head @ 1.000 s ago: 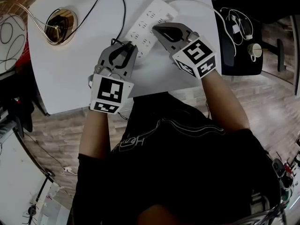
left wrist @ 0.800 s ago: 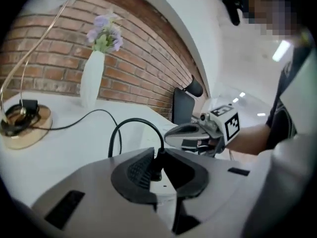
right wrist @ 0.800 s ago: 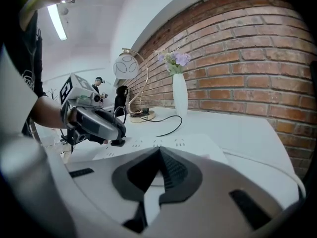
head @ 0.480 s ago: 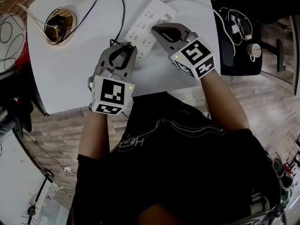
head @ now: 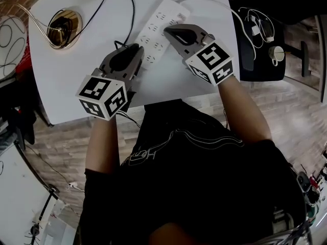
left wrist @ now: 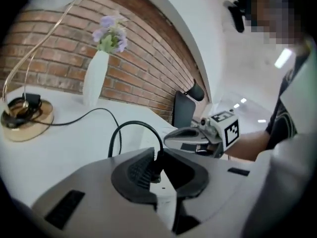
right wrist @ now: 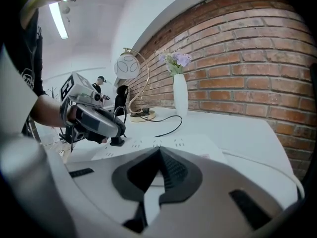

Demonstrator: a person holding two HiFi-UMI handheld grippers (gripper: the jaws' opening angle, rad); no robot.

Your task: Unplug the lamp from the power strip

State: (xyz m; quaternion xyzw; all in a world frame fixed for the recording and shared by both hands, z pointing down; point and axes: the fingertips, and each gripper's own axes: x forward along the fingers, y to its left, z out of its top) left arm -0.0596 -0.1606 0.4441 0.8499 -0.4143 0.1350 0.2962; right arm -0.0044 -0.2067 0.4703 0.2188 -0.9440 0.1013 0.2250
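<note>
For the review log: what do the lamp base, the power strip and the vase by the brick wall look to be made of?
Lamp base: likely metal with a polished brass or gold tone; it glints and shows reflections.
Power strip: white moulded plastic, matte, with evenly formed socket slots.
Vase: smooth plain white, probably glazed ceramic or opaque glass; the look does not settle which.

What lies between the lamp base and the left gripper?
Only the black cord, curving across bare table to the plug in the left gripper; the head view shows it.
</note>
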